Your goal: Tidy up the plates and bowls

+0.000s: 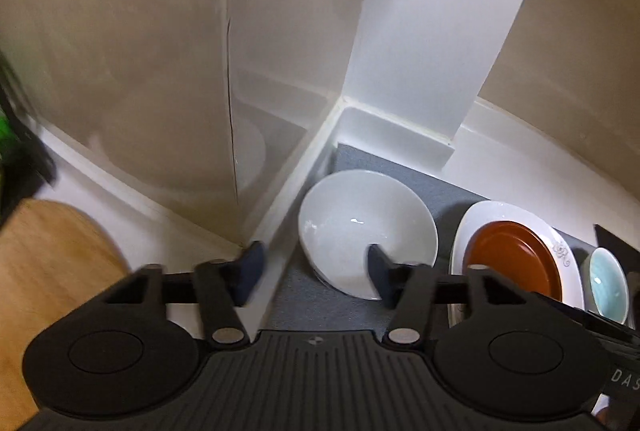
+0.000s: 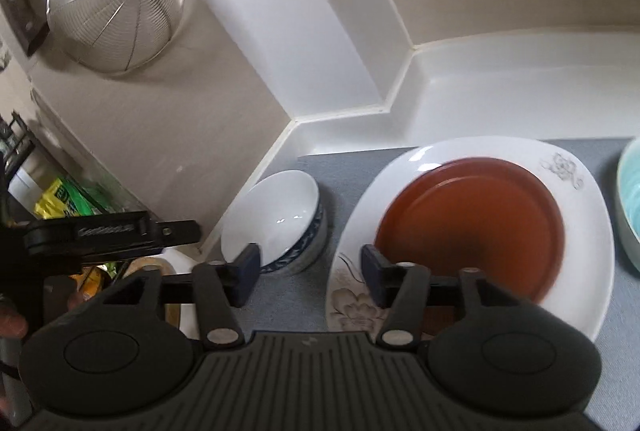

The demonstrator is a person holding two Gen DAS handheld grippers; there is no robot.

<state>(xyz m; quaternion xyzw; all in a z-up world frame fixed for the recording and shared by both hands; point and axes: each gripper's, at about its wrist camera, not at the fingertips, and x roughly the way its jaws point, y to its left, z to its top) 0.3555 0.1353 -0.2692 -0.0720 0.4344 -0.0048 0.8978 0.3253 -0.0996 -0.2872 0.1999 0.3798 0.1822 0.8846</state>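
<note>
A white bowl (image 1: 366, 227) with a blue patterned outside (image 2: 276, 215) sits on the grey mat in the corner by the wall. To its right a brown plate (image 1: 516, 257) (image 2: 476, 223) lies on a large white floral plate (image 1: 570, 251) (image 2: 576, 271). A teal bowl (image 1: 608, 279) (image 2: 630, 207) stands further right. My left gripper (image 1: 316, 271) is open and empty, its right finger over the white bowl's near rim. My right gripper (image 2: 310, 273) is open and empty, above the mat between the white bowl and the large plate.
A grey mat (image 1: 440, 187) (image 2: 352, 167) covers the white counter. Walls and a white pillar (image 1: 420, 51) close the corner. A wooden board (image 1: 52, 259) lies at the left. A metal strainer (image 2: 116, 3) hangs on the wall. Green packets (image 2: 64, 199) sit far left.
</note>
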